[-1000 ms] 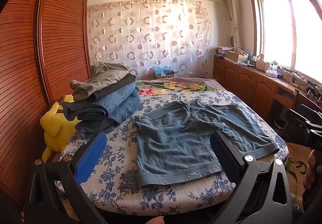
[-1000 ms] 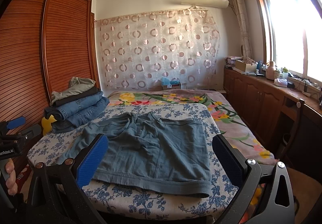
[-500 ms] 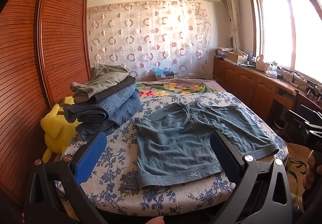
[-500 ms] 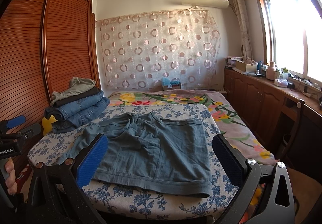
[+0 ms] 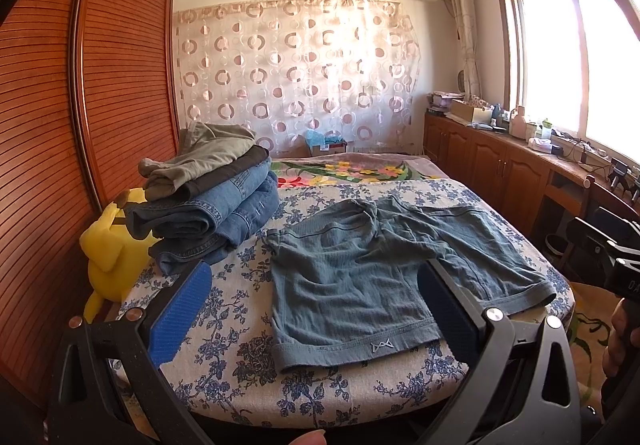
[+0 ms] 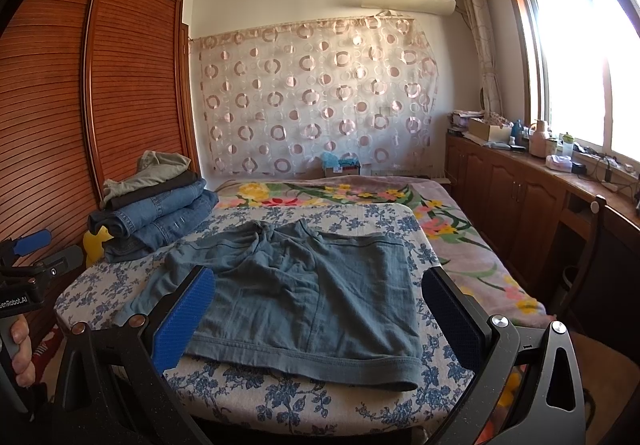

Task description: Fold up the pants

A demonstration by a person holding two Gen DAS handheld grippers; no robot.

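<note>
We see the shorts [image 5: 384, 277] spread flat on the bed [image 5: 224, 333], just right of the pile of folded clothes [image 5: 208, 205], nothing gripped yet. Left gripper [image 5: 312, 313] and right gripper [image 6: 316, 321] both hang spread wide, empty, short of the bed's near edge. Our call: pinch each leg hem at its outer corner, lift evenly, keep the fabric taut so no wrinkles get folded in. Hems face us, waistband toward the curtain [image 5: 296, 73]; long axis looks side to side.
</note>
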